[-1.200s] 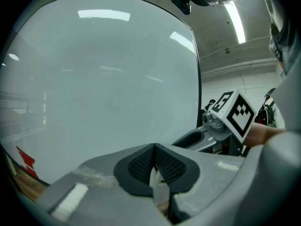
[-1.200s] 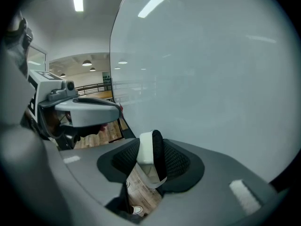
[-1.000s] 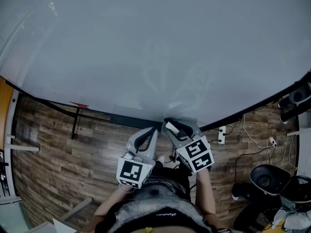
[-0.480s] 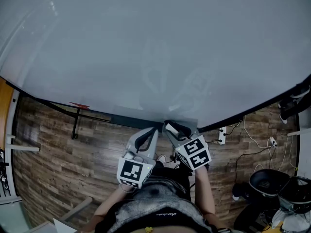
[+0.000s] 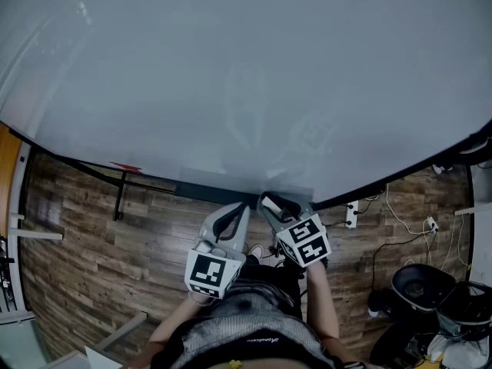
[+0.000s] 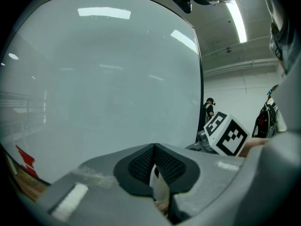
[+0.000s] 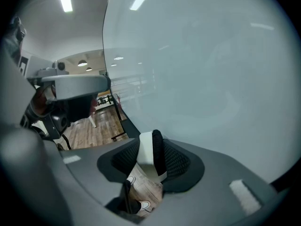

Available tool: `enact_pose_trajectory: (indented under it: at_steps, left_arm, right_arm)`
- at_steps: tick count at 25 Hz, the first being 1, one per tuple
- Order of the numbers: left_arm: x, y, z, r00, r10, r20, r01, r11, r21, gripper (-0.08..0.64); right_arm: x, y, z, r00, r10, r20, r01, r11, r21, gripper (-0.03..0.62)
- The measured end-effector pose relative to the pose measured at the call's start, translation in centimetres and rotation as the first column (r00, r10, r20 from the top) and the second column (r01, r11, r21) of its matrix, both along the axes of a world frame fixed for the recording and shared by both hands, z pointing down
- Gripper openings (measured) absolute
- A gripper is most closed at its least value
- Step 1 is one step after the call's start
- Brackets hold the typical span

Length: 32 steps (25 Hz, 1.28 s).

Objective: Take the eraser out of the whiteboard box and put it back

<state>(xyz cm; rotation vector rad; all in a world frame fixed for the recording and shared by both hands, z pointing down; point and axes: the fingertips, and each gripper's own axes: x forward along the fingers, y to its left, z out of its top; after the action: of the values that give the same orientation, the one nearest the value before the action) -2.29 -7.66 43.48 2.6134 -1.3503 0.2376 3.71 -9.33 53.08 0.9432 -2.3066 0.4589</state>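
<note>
The right hand-held gripper [image 7: 151, 149] has the eraser [image 7: 146, 153] clamped between its two ribbed pads. The jaws stand partly apart, as wide as the eraser is thick. The eraser sits on edge, with its white body to the left and its black felt to the right in the right gripper view. Its top end pokes out a little past the pads.

In the head view this hand-held gripper [image 5: 271, 204] points up at the lower edge of the whiteboard [image 5: 246, 75], with the eraser [image 5: 269, 200] at its tip. It is just off the right end of the dark whiteboard box [image 5: 211, 191] that runs along that edge. Whether the eraser touches the box or the board cannot be told.

The left hand-held gripper [image 6: 154, 160] is closed, pad against pad, with nothing held between them. In the head view it [image 5: 235, 211] lies just beside the right one, near the lower edge of the whiteboard below the box. Its marker cube [image 5: 208, 272] is close to the person's body. The right one's marker cube [image 6: 226, 134] shows at the right in the left gripper view.

Wooden floor [image 5: 84, 252] lies below the board.
</note>
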Motion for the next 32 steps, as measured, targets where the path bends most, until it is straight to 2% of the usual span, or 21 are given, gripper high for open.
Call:
enact_pose_trajectory:
  at_steps: [32]
  left_arm:
    - [0.3,-0.29,0.21,1.0,0.012,0.001,-0.012,1.0,-0.011,0.002]
  right_arm:
    - [0.06,0.05,0.43,0.999,0.023,0.025,-0.023,1.0,0.004,0.163]
